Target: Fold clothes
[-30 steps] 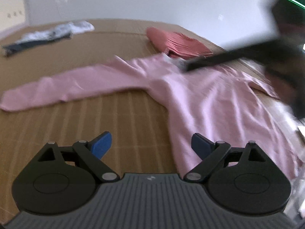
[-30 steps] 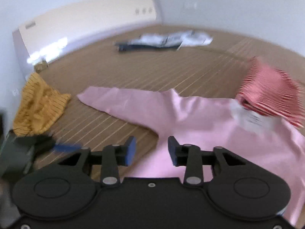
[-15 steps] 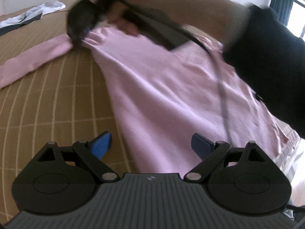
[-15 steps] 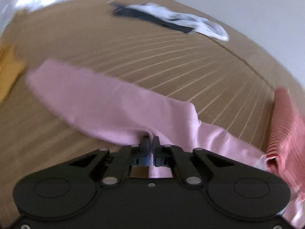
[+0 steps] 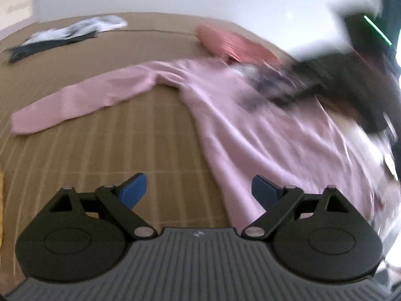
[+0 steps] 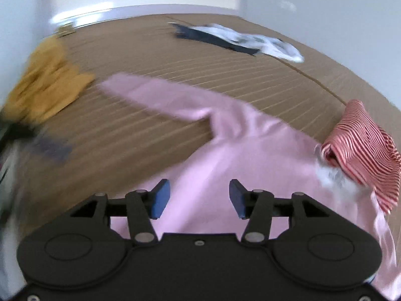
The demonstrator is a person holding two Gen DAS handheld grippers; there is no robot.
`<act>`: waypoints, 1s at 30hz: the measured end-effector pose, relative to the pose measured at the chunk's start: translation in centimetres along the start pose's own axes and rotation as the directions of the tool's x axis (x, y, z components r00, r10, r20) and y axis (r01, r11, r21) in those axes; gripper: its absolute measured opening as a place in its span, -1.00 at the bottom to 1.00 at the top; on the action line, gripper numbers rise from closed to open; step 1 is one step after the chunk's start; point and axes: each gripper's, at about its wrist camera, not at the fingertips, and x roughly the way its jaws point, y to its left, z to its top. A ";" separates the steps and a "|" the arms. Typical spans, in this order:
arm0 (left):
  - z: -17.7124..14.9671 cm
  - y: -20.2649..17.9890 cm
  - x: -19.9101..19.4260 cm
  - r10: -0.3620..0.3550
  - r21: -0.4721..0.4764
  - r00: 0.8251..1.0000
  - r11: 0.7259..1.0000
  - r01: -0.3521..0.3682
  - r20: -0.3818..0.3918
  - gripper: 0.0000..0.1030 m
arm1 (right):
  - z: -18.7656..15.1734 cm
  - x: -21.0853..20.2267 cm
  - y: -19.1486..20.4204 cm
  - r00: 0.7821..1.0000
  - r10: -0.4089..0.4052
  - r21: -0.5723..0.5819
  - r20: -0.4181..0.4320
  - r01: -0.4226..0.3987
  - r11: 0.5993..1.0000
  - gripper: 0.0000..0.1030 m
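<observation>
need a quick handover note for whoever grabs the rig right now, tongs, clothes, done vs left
Left tongs: open, empty, above the mat beside the pink top's side edge.
Right tongs: open, empty, over the pink top's body.
Pink top lies spread flat, one sleeve stretched out sideways; no fold visible yet.
Waiting around it: red striped garment, yellow garment, dark and white clothes at the far end.
Left: fold the sleeve in, fold the body, then the rest.

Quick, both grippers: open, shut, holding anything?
Left gripper: open, jaws wide apart, holding nothing.
Right gripper: open, jaws apart above the pink top, holding nothing.
</observation>
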 end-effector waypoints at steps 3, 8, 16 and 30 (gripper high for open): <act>0.4 1.6 -0.9 0.003 -0.099 0.999 0.995 0.001 0.038 0.82 | -3.5 -2.8 6.4 0.994 0.101 -0.102 0.050 -0.095 0.990 0.06; 0.8 1.9 -1.4 -0.024 -0.153 0.998 0.988 0.033 0.065 0.82 | -6.2 -2.6 16.2 0.991 0.121 -0.322 0.063 -0.095 0.942 0.08; 0.4 1.9 -1.4 -0.025 -0.174 0.996 0.984 0.040 0.087 0.82 | -6.2 -0.2 20.3 0.997 -0.075 -0.489 0.018 0.074 0.869 -0.90; 0.4 4.0 -3.0 0.021 -0.268 0.991 0.963 0.015 0.131 0.82 | -7.0 -4.9 7.4 0.985 0.134 0.269 0.109 -0.160 0.950 -0.65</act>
